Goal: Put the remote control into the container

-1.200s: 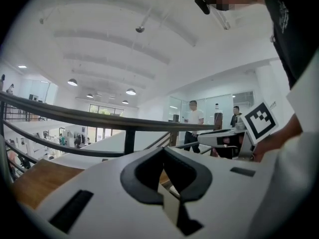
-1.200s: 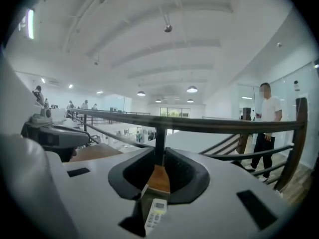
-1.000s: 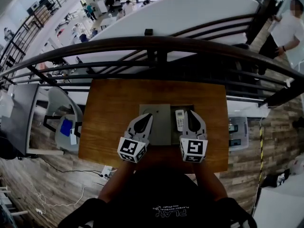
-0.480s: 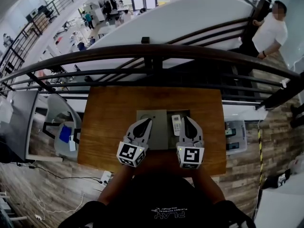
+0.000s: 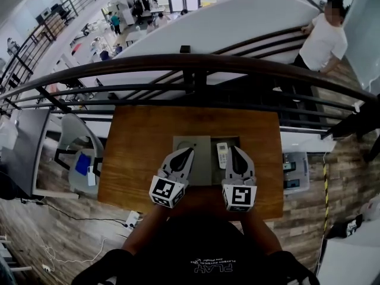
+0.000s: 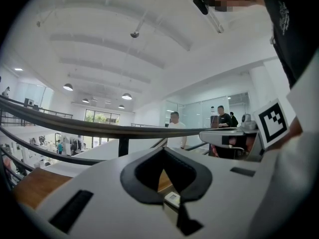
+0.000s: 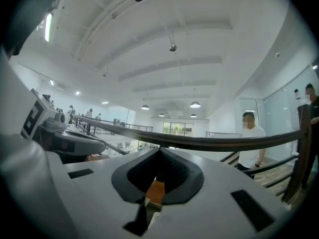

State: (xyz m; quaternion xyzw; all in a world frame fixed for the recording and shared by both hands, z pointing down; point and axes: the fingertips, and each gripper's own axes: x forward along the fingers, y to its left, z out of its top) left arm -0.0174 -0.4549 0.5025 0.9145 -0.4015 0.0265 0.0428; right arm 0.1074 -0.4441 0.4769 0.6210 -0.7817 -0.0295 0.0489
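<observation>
"Where is the remote control [image 5: 222, 154]?"

"In the middle of the head view. It is white and lies flat in the right half of the grey container [image 5: 202, 164], on the brown table [image 5: 136, 136]."

"Is a gripper holding it?"

"No. The right gripper [image 5: 233, 149] is just to the right of it. Its jaws are shut tight with nothing between them. I cannot tell if it touches the remote."

"And the other one?"

"The left gripper [image 5: 188, 152] is over the container's left half. Its jaws are closed too, and empty."

"What is behind the table?"

"A dark railing [image 5: 196, 61] runs across the top of the frame. A person in a white shirt [image 5: 323, 37] stands by it at the upper right."
</observation>
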